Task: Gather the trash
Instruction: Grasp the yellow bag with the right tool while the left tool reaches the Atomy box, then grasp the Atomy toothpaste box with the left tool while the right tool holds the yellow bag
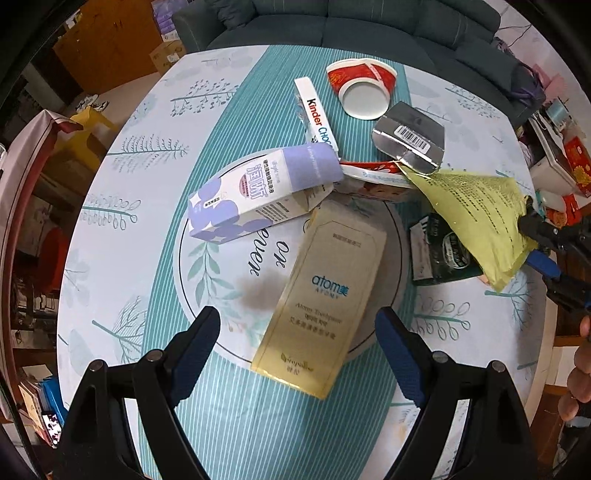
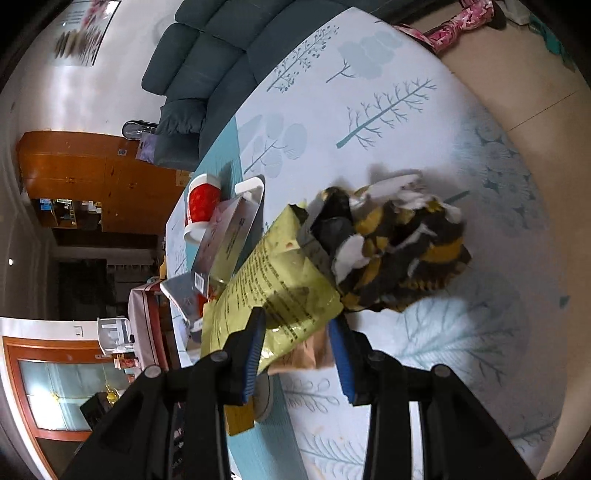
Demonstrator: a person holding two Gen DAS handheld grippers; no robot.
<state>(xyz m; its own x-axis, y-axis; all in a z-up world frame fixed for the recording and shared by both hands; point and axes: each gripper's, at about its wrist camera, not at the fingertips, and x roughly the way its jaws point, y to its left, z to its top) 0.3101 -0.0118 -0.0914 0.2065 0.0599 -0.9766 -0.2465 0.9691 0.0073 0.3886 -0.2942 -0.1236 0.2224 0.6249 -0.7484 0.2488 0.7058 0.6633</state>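
Note:
Trash lies on a patterned tablecloth [image 1: 122,236]. In the left wrist view my left gripper [image 1: 297,350] is open, its fingers either side of a gold Atomy toothpaste box [image 1: 325,295]. Beyond lie a purple and white carton [image 1: 258,192], a Kinder chocolate box [image 1: 317,114], a red paper cup [image 1: 362,86], a silver carton [image 1: 410,136] and a dark green packet [image 1: 443,251]. My right gripper [image 1: 543,243] holds a yellow-green bag [image 1: 476,214] at the right. In the right wrist view the right gripper [image 2: 297,343] is closed around that yellow-green bag [image 2: 277,288], next to a black and yellow crumpled wrapper [image 2: 399,254].
A dark teal sofa [image 1: 351,22] stands behind the table. Wooden cabinets [image 2: 96,177] and cluttered shelves stand around the room. The table edge [image 2: 491,96] runs close on the right in the right wrist view, with tiled floor [image 2: 535,74] beyond.

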